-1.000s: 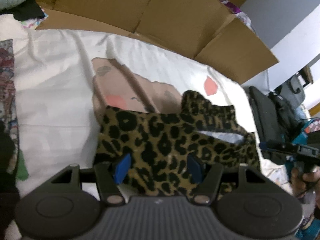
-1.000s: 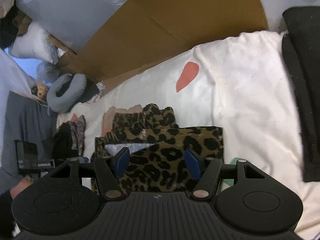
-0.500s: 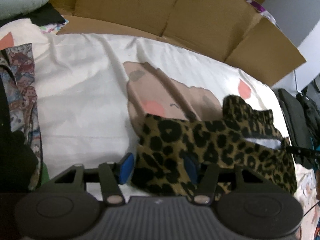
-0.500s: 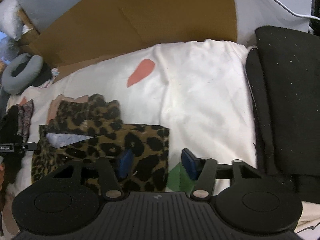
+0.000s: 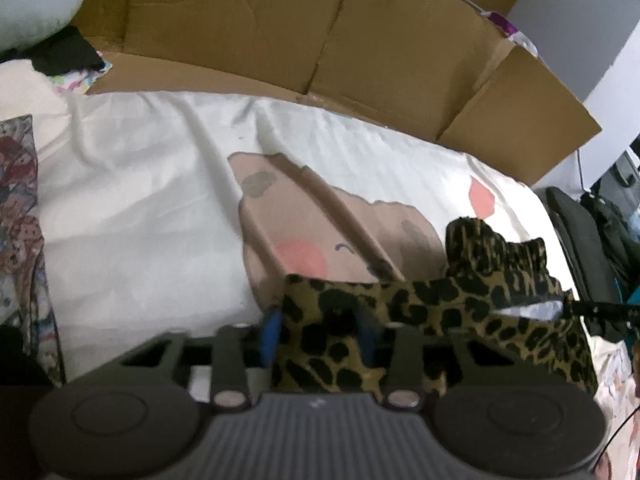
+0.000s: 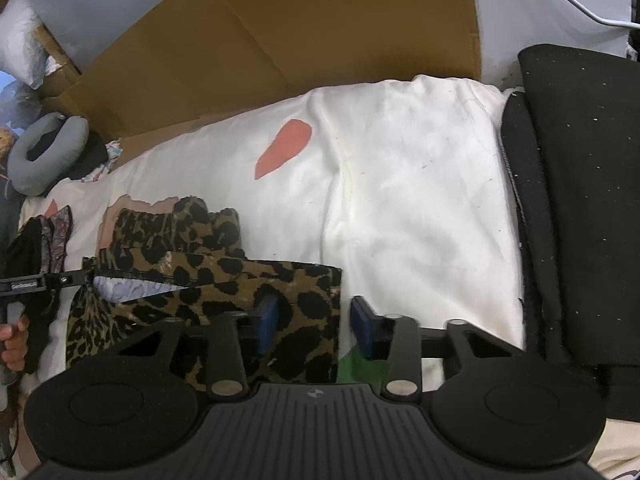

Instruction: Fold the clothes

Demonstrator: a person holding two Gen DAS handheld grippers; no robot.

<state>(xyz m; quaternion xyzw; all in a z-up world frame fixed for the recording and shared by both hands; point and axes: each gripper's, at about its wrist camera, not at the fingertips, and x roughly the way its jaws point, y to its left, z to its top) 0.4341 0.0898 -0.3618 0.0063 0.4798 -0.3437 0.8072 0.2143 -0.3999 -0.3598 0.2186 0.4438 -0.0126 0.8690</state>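
Observation:
A leopard-print garment (image 5: 460,312) lies partly folded on the white bedsheet (image 5: 140,208). My left gripper (image 5: 318,334) has its blue pads around the garment's left corner, jaws part-way closed with cloth between them. The garment also shows in the right wrist view (image 6: 224,280). My right gripper (image 6: 314,324) straddles the garment's right edge, jaws apart, one pad over the cloth and one over the sheet. The left gripper's tip (image 6: 44,282) shows at the far left of the right wrist view.
Flattened cardboard (image 5: 320,52) lines the back of the bed. A patterned garment (image 5: 20,216) lies at the left. A black cushion (image 6: 580,208) sits along the right. A grey neck pillow (image 6: 44,152) lies at the back left.
My left gripper has moved left to the garment's left corner and narrowed around it. My right gripper has moved right to the garment's right edge and narrowed a little.

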